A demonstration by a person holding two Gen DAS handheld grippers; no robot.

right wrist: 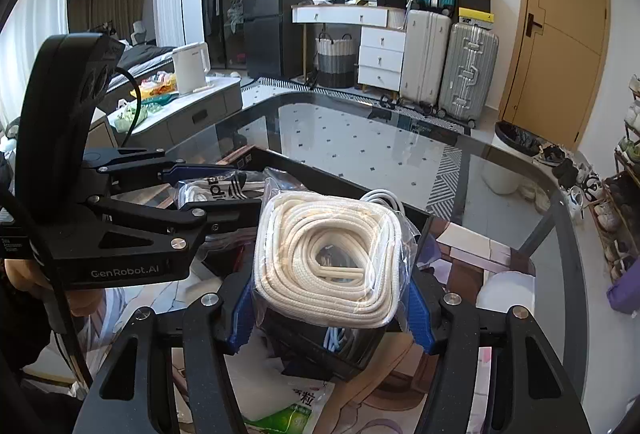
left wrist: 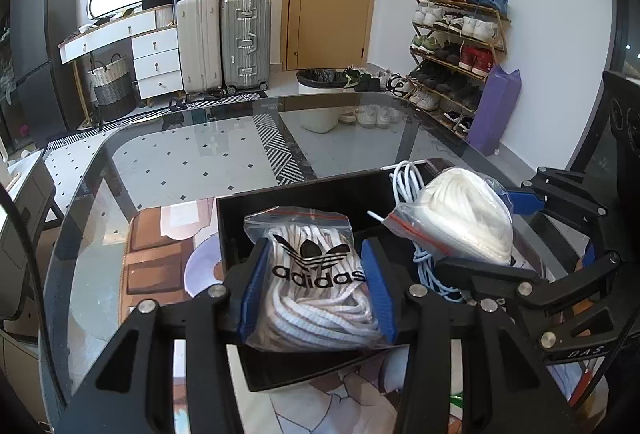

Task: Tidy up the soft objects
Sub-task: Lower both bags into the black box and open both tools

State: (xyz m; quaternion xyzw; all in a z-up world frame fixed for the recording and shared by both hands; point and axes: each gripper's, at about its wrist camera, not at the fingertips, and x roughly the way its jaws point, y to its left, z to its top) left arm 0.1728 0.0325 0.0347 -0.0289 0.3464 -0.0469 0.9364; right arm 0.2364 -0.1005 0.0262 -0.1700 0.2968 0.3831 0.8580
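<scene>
My left tool point(left wrist: 316, 286) clamped on the adidas lace bag point(left wrist: 316, 274) above the black box point(left wrist: 288, 206), right tool point(left wrist: 516, 234) gripping the white lace bag point(left wrist: 460, 218), glass desk point(left wrist: 180, 162) beneath.

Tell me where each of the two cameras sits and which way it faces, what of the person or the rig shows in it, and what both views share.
Left wrist: on the left gripper, looking forward and down over the black box toward the door; its jaws clamp the adidas lace bag; the right gripper enters at right.
Right wrist: on the right gripper, facing the suitcases; its jaws clamp the cream lace bag; the left gripper and a hand show at left.
Shared: both bags, the box, the glass table.
</scene>
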